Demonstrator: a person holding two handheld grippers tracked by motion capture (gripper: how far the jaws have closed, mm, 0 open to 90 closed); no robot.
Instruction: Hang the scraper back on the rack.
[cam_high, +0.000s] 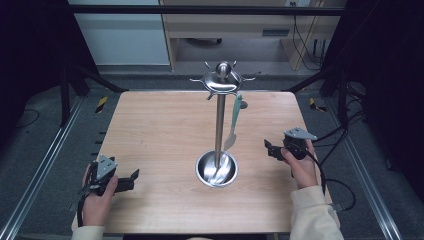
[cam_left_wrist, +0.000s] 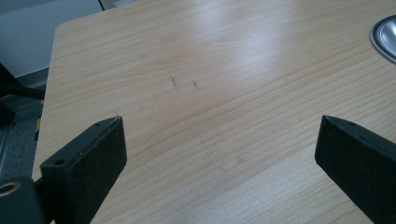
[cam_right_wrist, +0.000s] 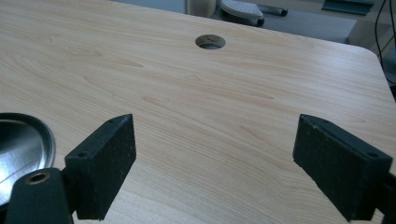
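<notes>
A steel utensil stand (cam_high: 219, 120) rises from a round dish base (cam_high: 216, 169) at the table's middle, with hooks around its top. A pale green spatula (cam_high: 234, 120) hangs from one hook on the right side of the pole. My left gripper (cam_high: 134, 176) rests near the front left corner, held by a hand, its jaws wide open over bare wood (cam_left_wrist: 219, 126). My right gripper (cam_high: 268, 148) sits to the right of the base, jaws wide open and pointing left (cam_right_wrist: 215, 135). The base's rim shows at the edge of each gripper view (cam_left_wrist: 385, 37) (cam_right_wrist: 28, 140).
The wooden table (cam_high: 160, 130) has a cable hole (cam_right_wrist: 210, 41) near its far edge behind the stand. Metal rails run along both sides on the floor. Cables trail off the table's right side. A cabinet stands beyond the far edge.
</notes>
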